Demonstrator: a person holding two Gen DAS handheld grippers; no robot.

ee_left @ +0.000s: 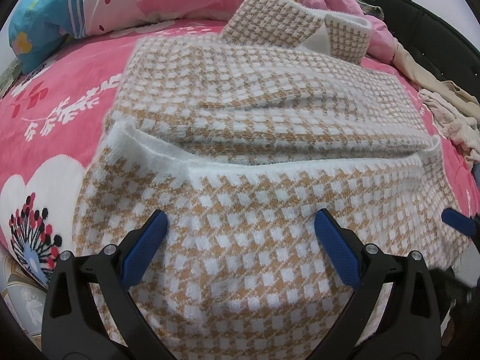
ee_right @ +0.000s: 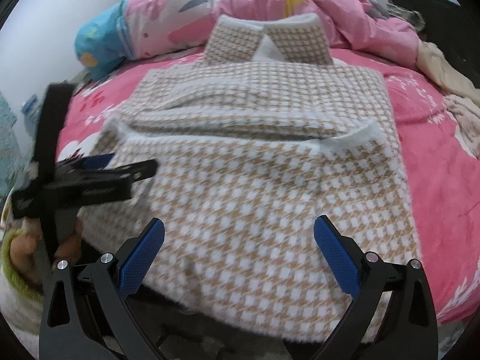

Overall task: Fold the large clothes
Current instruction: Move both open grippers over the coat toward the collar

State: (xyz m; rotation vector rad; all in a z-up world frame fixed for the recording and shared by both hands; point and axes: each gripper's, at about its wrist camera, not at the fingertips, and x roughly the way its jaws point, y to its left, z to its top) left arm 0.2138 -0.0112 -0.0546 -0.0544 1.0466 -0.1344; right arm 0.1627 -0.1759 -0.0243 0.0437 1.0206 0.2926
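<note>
A tan-and-white houndstooth knit garment (ee_left: 246, 138) lies on the pink bed, its sleeves folded across the body and its collar (ee_left: 270, 18) at the far end. My left gripper (ee_left: 240, 225) hovers open over the near hem, blue pads (ee_left: 147, 246) spread wide with nothing between them. In the right wrist view the same garment (ee_right: 255, 162) spreads ahead, collar (ee_right: 267, 39) far. My right gripper (ee_right: 238, 228) is open above the hem near the bed's edge. The left gripper (ee_right: 99, 165) shows at the garment's left side, blurred.
A pink flowered bedspread (ee_left: 69, 96) covers the bed. A pink and blue quilt (ee_right: 186, 15) is heaped at the far end. Beige clothes (ee_left: 444, 105) lie at the right edge. A hand (ee_right: 27, 249) shows at lower left in the right wrist view.
</note>
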